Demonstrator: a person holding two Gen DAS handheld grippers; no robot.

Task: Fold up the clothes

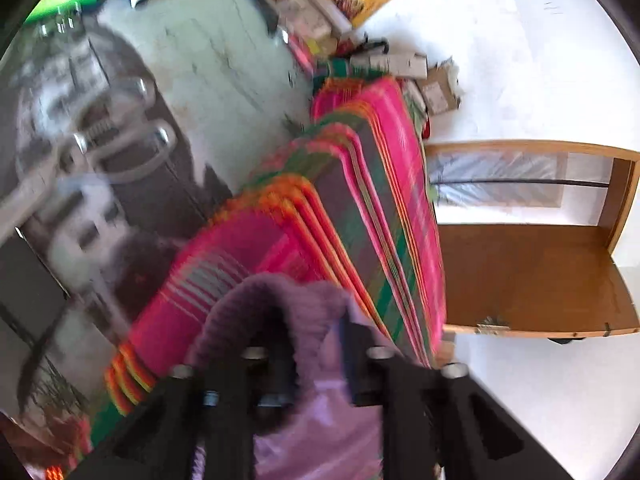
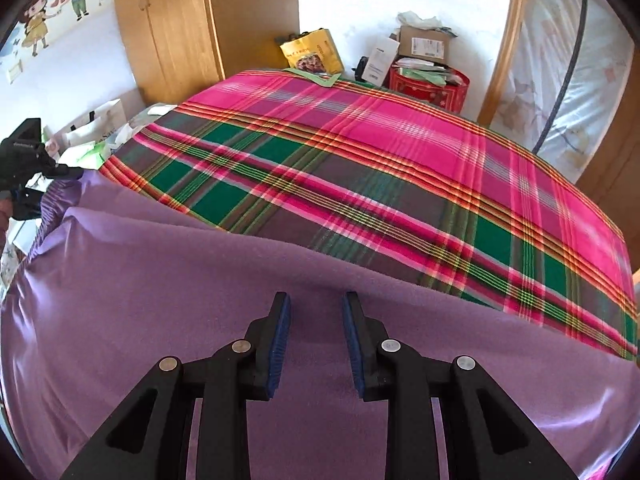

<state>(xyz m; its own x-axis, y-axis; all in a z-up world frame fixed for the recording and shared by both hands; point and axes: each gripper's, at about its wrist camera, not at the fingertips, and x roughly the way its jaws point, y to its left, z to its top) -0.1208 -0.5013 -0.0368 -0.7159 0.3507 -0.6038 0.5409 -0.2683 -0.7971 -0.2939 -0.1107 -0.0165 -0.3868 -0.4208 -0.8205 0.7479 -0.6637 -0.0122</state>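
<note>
A purple garment (image 2: 200, 300) lies spread over the near part of a bed covered by a pink and green plaid blanket (image 2: 360, 160). My right gripper (image 2: 316, 300) hovers open just over the purple cloth, its blue pads apart with nothing pinched between them. At the far left of the right wrist view, my left gripper (image 2: 68, 174) is at the garment's ribbed edge. The left wrist view is blurred: the left gripper (image 1: 314, 332) is shut on the bunched ribbed hem of the purple garment (image 1: 272, 292), with the plaid blanket (image 1: 360, 200) beyond.
Past the bed's far edge stand a wooden wardrobe (image 2: 180, 20), a yellow bag (image 2: 312, 54) and a red bin (image 2: 432, 84) with cardboard boxes. A plastic-wrapped mattress (image 2: 560, 80) leans at the right. White bags (image 2: 96, 124) sit on the floor at the left.
</note>
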